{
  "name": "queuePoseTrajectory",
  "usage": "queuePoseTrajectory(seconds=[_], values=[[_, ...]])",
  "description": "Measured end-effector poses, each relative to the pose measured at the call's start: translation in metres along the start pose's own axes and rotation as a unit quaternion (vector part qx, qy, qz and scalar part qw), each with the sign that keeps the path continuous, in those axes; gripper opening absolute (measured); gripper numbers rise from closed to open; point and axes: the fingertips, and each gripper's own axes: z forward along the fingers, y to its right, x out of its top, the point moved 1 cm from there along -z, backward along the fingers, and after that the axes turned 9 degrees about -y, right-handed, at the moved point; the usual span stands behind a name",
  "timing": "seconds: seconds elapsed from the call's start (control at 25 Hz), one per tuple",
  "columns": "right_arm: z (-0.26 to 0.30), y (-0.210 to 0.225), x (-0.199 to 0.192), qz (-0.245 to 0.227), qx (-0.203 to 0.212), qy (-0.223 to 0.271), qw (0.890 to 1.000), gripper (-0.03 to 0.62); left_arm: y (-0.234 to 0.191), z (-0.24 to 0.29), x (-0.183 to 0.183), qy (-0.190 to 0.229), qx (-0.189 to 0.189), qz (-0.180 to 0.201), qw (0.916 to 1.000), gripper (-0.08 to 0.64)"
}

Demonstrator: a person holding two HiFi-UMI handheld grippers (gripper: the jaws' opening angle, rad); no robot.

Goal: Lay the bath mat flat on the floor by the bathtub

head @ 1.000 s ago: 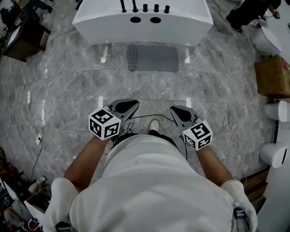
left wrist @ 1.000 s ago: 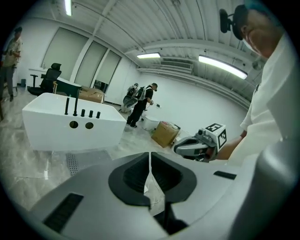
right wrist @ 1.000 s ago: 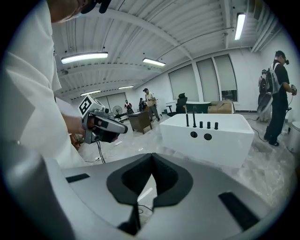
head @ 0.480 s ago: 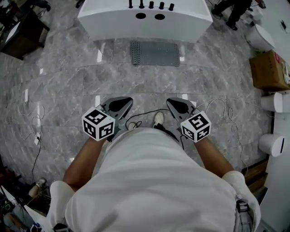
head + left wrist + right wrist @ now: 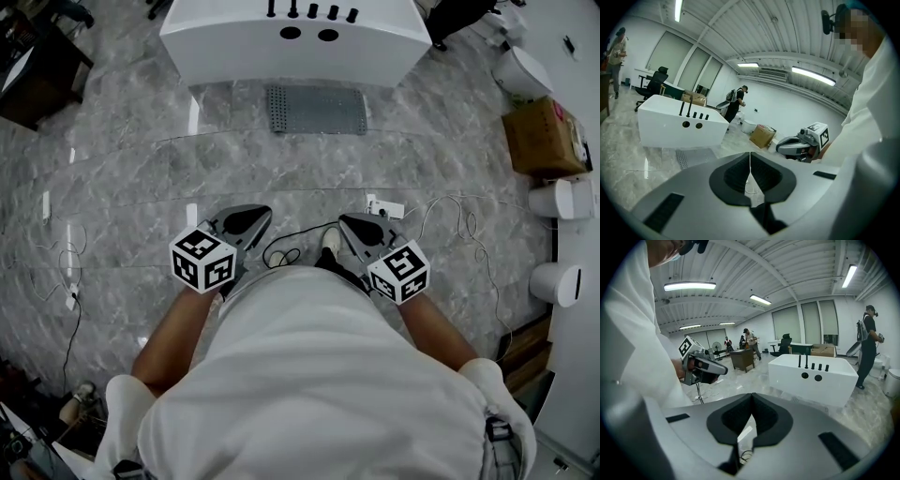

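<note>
Moved: the bathtub (image 5: 295, 52) and bath mat (image 5: 317, 110) sit nearer the top edge than a second ago; a white power strip (image 5: 386, 208) has appeared right of centre.
Left claw (image 5: 251, 217): lower left of centre, jaws pressed together, nothing between them.
Right claw (image 5: 354, 225): lower right of centre, likewise closed and empty.
Cable (image 5: 281, 251): black loop on the floor (image 5: 141, 178) between the claws, beside a shoe (image 5: 328, 246).
Mat position: upper centre, flat, just beside the tub's base.
Progress: the task looks done.
Risk: a foot snagging the cable loop or strip could cause a stumble that scuffs the mat askew.
</note>
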Motion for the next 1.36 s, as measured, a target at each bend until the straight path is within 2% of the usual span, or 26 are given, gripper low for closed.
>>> queuePoseTrajectory(seconds=[0.44, 0.76, 1.0, 1.36], values=[[0.002, -0.018, -0.005, -0.004, -0.014, -0.011, 1.000, 0.009, -0.001, -0.002, -0.025, -0.011, 0.005, 0.013, 0.9998, 0.021], [0.000, 0.001, -0.005, 0.001, -0.009, -0.007, 1.000, 0.009, 0.004, 0.019, -0.018, -0.021, 0.004, 0.015, 0.9997, 0.021], [-0.006, 0.040, -0.003, 0.006, 0.001, -0.001, 1.000, 0.008, 0.006, 0.051, 0.010, -0.026, 0.010, 0.017, 0.9995, 0.021], [-0.027, 0.134, -0.007, -0.001, 0.018, 0.003, 1.000, 0.008, 0.010, 0.122, 0.060, -0.018, 0.041, 0.003, 0.9990, 0.021]])
